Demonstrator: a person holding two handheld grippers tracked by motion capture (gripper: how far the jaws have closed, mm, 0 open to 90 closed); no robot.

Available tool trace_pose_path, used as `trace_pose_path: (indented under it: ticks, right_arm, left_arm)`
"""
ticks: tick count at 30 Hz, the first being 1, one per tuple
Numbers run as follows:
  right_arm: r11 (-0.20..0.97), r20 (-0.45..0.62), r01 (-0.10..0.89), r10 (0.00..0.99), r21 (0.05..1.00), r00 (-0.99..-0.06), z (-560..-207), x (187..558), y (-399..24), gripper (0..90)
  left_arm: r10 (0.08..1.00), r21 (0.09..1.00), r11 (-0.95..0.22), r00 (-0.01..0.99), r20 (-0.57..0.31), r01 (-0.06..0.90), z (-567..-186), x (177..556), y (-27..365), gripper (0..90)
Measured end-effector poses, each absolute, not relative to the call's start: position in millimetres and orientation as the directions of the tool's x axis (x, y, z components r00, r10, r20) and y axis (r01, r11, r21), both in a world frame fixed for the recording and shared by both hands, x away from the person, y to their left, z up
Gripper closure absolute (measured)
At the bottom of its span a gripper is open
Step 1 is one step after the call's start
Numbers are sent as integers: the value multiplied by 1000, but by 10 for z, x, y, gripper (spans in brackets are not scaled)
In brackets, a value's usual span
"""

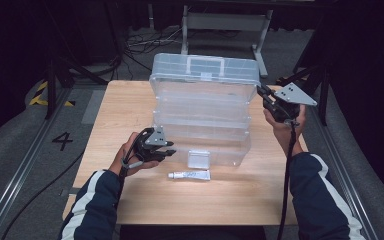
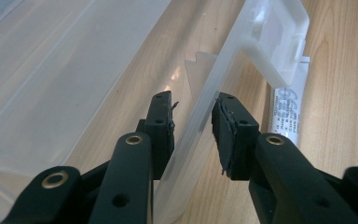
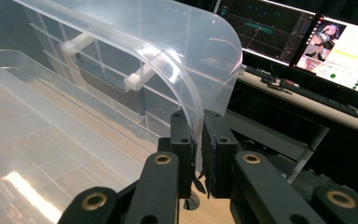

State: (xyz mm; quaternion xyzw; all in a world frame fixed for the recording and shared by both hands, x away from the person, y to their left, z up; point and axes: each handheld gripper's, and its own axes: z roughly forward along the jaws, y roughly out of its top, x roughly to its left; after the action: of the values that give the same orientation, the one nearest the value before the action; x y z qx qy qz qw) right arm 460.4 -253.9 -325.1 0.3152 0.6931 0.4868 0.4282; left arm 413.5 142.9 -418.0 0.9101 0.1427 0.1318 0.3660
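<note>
A clear plastic tiered box (image 1: 202,130) stands open on the wooden table (image 1: 130,100), its lid (image 1: 205,67) raised at the back. My right gripper (image 1: 261,91) is at the lid's right end. In the right gripper view it (image 3: 199,122) is shut on the lid's curved rim (image 3: 193,88). My left gripper (image 1: 172,150) is at the box's front left. In the left gripper view it (image 2: 193,112) is open, its jaws astride the thin front wall (image 2: 205,93) with a gap on each side. A white tube (image 1: 189,175) lies in front of the box, beside the latch (image 1: 199,159).
The tube (image 2: 286,114) lies just right of the left jaws, under the latch (image 2: 279,37). Monitors (image 3: 335,46) and a keyboard (image 3: 326,100) sit on a desk beyond the lid. A metal frame (image 1: 225,22) and cables (image 1: 145,42) are on the floor behind the table.
</note>
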Motion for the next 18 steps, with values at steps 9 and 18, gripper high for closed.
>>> trace_pose_path:
  ticks: [9,18]
  right_arm:
    - [321,-267,50,856,946,-442,-3186,4694,-2544,842]
    - [306,-236,89,862,948,-449,-3124,4811,-2552,845]
  left_arm:
    - [363,708,-688,920,144,161,-4187,4124,1428,683]
    - [359,721,-676,922,143,151,-4202,4127,1445,679]
